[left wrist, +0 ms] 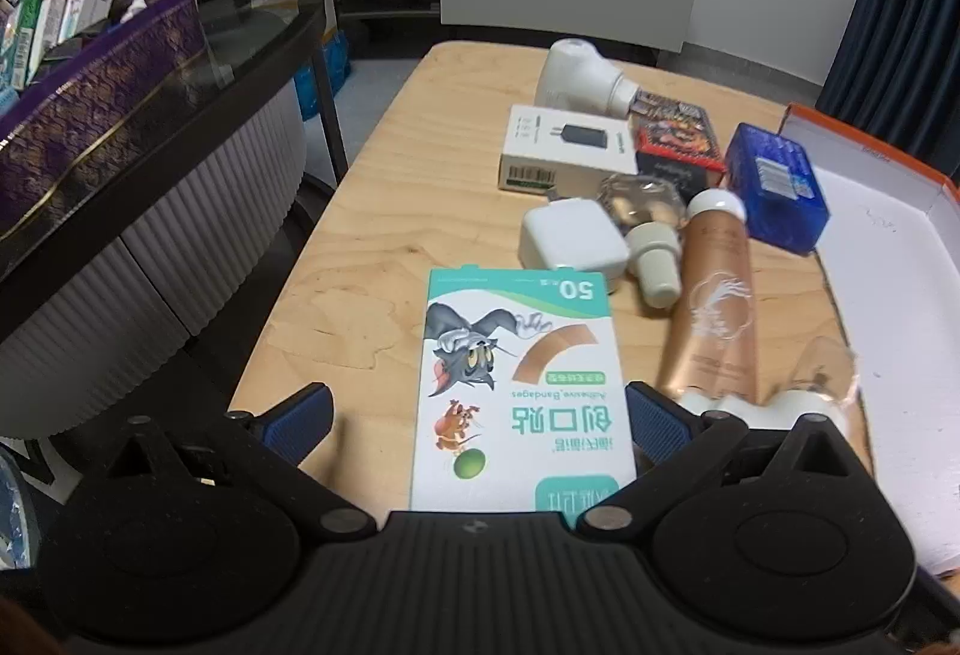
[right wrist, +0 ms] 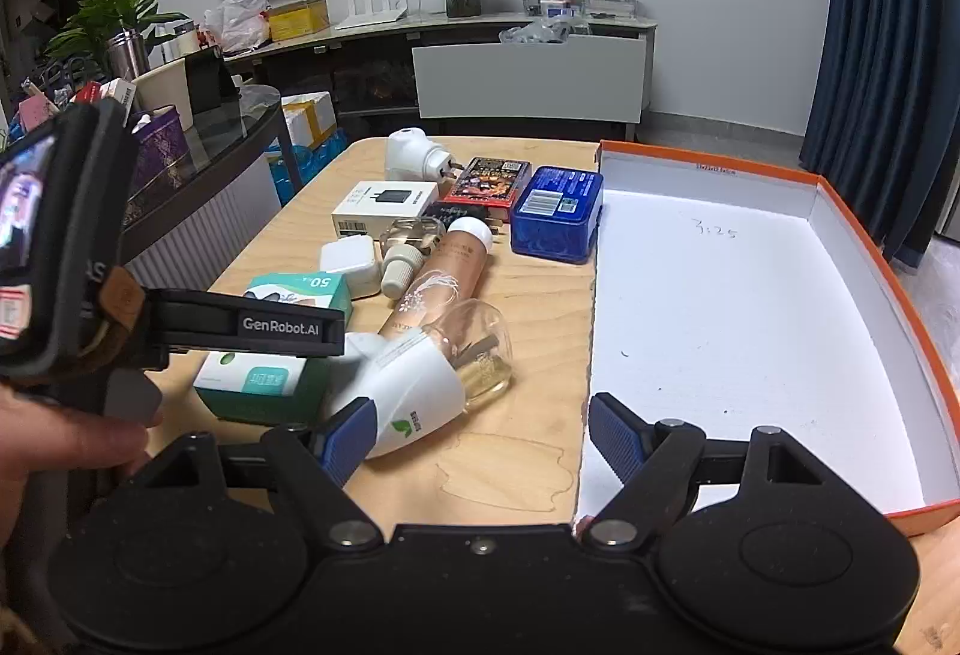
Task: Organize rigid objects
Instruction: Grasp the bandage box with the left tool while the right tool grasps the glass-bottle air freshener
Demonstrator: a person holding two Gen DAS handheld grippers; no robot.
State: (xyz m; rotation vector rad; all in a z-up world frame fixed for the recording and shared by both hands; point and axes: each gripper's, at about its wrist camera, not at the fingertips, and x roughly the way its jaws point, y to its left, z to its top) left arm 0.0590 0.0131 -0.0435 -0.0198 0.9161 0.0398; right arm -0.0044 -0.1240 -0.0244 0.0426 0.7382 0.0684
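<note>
Left wrist, left tool [left wrist: 480, 424] agape astride glossy bandage box [left wrist: 519, 391], right tool [right wrist: 480, 439] wide, empty.

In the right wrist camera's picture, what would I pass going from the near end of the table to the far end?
Plug-in liquid vaporizer → bandage box → gold tube → white charger → charger box → white plug-in device.
</note>
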